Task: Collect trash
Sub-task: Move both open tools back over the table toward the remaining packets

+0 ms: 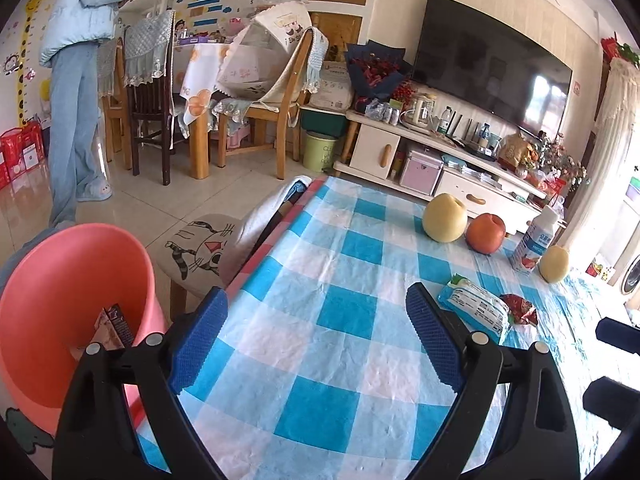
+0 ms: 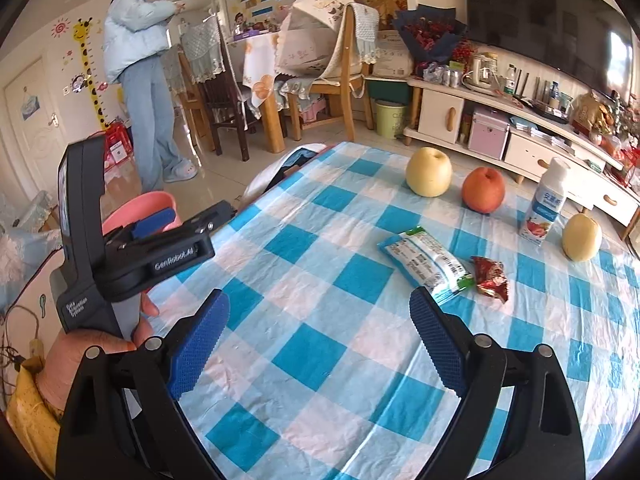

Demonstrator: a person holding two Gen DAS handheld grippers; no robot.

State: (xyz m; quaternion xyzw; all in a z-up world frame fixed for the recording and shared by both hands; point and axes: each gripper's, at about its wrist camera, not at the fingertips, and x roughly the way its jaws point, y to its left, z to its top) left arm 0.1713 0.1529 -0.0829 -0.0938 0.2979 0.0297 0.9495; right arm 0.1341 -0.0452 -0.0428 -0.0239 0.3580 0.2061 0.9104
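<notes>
Crinkled foil wrapper point(image 2: 491, 278), glossy plastic packet point(image 2: 426, 261), checked cloth point(image 2: 320, 280), round pink bin point(image 1: 60, 280)

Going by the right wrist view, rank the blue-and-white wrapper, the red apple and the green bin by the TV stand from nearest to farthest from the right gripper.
Measured from the right gripper:
1. Blue-and-white wrapper, lying on the checked cloth just ahead, slightly right.
2. Red apple, farther back on the table, right of the large yellow pear.
3. Green bin, on the floor beyond the table's far edge.

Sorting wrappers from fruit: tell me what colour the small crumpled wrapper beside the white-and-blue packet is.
Red, shiny foil; the small crumpled wrapper shows best in the right wrist view.
</notes>
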